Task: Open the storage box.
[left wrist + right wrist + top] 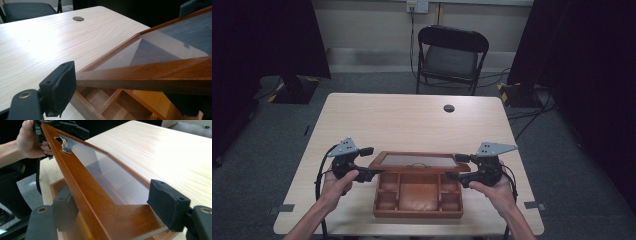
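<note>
Box: the brown wooden compartment box (418,197) sits at 6 o'clock on the pale wood desk (412,120).
Lid: its glass-paned wooden lid (419,161) is tilted partway up.
Left gripper (368,162): your fingers straddle the lid's 9 o'clock corner; grip, I can't tell.
Right gripper (458,167): fingers apart around the 3 o'clock corner, not clamped.
Tip: move both ends evenly so the hinge doesn't twist.

A light wooden table (412,120) stands on grey carpet (562,165). Beyond its far edge sits a black folding chair (451,56) against a pale wall (367,25). Dark curtains (267,40) hang at far left and right.
</note>
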Demonstrator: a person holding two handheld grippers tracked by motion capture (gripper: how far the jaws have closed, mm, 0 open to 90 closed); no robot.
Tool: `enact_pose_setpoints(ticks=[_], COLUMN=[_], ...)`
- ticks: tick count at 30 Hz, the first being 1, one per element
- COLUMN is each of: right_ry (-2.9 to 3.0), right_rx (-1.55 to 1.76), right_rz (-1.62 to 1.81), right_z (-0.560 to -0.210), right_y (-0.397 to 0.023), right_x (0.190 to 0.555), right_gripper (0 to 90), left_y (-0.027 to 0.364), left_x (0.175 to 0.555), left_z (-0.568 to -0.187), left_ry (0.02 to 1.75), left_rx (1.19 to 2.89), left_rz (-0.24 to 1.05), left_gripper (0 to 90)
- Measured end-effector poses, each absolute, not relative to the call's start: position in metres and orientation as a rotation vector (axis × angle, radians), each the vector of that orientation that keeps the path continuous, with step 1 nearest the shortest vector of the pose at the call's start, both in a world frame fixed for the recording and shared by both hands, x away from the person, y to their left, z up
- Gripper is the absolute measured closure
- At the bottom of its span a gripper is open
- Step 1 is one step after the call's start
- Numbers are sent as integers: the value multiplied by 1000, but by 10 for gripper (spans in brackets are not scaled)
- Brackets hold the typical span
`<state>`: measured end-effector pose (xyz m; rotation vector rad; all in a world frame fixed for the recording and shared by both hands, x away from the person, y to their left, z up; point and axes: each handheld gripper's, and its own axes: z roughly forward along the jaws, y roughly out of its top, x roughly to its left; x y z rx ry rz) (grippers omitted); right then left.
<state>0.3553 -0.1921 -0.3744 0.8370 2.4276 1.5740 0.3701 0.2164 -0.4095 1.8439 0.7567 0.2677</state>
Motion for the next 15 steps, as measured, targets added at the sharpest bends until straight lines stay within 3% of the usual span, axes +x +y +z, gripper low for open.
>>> enact_pose_setpoints(ticks=[15], right_ry=[2361], right_rx=[886], right_rz=[1650], right_z=[-370], right_y=[-194], right_x=[374], right_gripper=[332], left_y=[206], left_x=[385], left_z=[-401], left_ry=[746], left_rx=[1822], left_rz=[238], left_gripper=[222])
